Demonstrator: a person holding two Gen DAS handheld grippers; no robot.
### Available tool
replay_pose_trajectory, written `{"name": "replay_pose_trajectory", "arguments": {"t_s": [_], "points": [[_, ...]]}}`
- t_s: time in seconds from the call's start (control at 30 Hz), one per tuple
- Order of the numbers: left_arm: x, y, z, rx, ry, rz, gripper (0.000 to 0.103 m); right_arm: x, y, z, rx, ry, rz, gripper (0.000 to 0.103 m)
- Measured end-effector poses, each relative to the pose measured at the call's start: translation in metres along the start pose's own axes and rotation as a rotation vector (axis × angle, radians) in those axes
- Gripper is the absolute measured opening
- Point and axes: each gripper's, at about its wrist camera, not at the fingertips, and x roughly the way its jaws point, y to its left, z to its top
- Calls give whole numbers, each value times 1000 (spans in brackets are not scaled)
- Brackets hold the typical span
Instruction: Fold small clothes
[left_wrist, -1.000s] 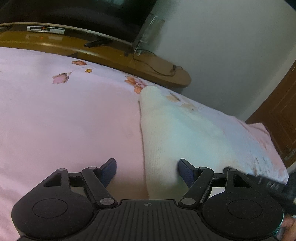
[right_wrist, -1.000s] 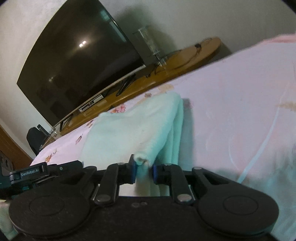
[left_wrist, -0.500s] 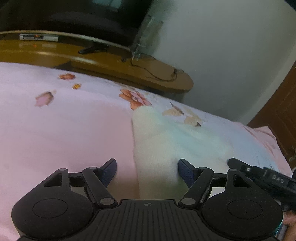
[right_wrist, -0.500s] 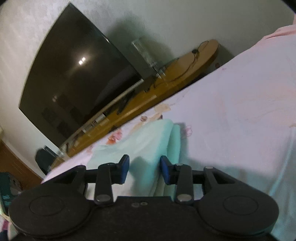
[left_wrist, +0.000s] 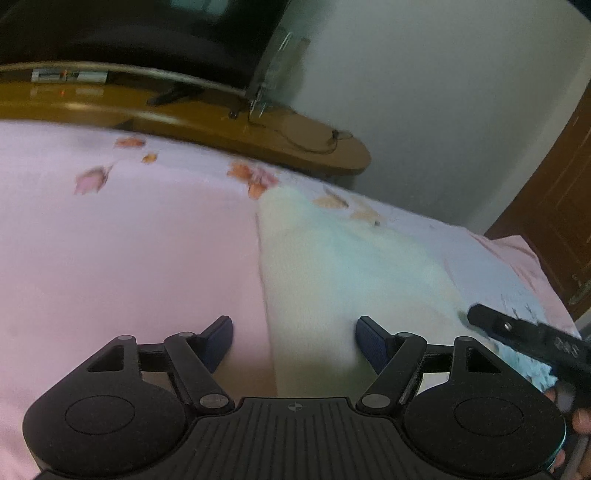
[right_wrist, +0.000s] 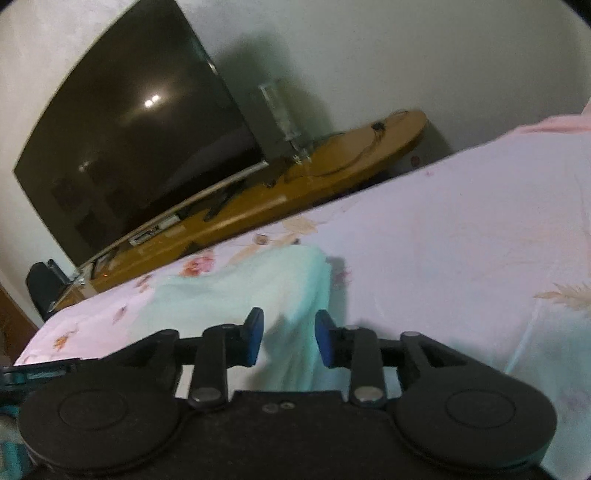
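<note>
A pale mint-white knitted garment (left_wrist: 332, 266) lies folded flat on the pink floral bedsheet (left_wrist: 129, 251). My left gripper (left_wrist: 293, 336) is open and empty, with the garment's near left edge between its blue pads. In the right wrist view the garment (right_wrist: 251, 291) lies in front of my right gripper (right_wrist: 288, 338), which is open and empty above its near right edge. The right gripper's black body (left_wrist: 524, 336) shows at the right of the left wrist view.
A wooden TV bench (left_wrist: 221, 122) with a cable and a clear stand runs along the bed's far side, with a large dark TV (right_wrist: 136, 147) on it. A dark wooden door (left_wrist: 554, 214) stands at the right. A black chair (right_wrist: 46, 288) is at the far left.
My right gripper has let go of the garment's edge and opened, then drawn back a little. The garment now lies flat. My left gripper stays open.
</note>
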Motion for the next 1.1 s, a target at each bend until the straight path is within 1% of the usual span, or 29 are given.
{"name": "replay_pose_trajectory", "arguments": {"t_s": [0.03,0.1,0.13,0.17,0.23,0.27,0.3,0.37,0.4,0.47,0.5,0.57,0.63,0.7,0.77,0.83,0.87,0.9,0.93,0.97,1.03,1.1], "points": [[-2,0,-3,-3,0,1,73,-5,6,-4,-22,8,3,43],[-6,-1,-8,-4,7,10,73,-10,18,-15,-65,43,-17,48],[-11,-2,-9,0,10,13,73,-8,22,-22,-95,73,-55,46],[-18,-4,-12,10,9,15,73,-6,24,-27,-116,91,-87,46],[-35,-4,-20,23,2,13,73,-16,24,-33,-114,95,-119,46],[-44,-3,-26,23,5,4,73,-23,25,-33,-108,99,-128,44],[-52,-3,-35,30,7,-7,73,-33,26,-35,-101,96,-113,42],[-63,-3,-51,52,23,16,73,-56,32,-41,-99,92,-52,42],[-67,-4,-58,67,30,25,73,-65,36,-46,-115,87,-39,41],[-73,-5,-72,93,36,40,73,-75,43,-57,-150,99,-33,44],[-77,-6,-76,108,31,46,73,-77,45,-62,-160,118,-34,42],[-82,-9,-83,129,31,59,73,-78,49,-74,-190,152,-46,43],[-87,-14,-87,162,33,77,73,-72,48,-84,-217,213,-98,43],[-93,-17,-89,172,33,87,73,-73,44,-85,-198,209,-95,44],[-98,-17,-86,160,19,85,73,-79,43,-81,-164,208,-87,45],[-98,-18,-78,162,6,100,73,-87,38,-75,-111,179,-63,50],[-96,-18,-75,168,1,121,73,-90,33,-72,-68,166,-47,51],[-95,-19,-70,172,-4,146,79,-92,25,-66,-19,151,-32,55],[-94,-20,-66,175,-9,164,88,-93,18,-61,26,136,-23,58],[-93,-21,-61,181,-22,184,101,-93,12,-57,58,120,-17,59],[-93,-26,-53,207,-60,212,103,-93,7,-49,75,94,-9,68],[-88,-28,-44,220,-64,202,103,-88,8,-41,66,88,-6,74]]}}
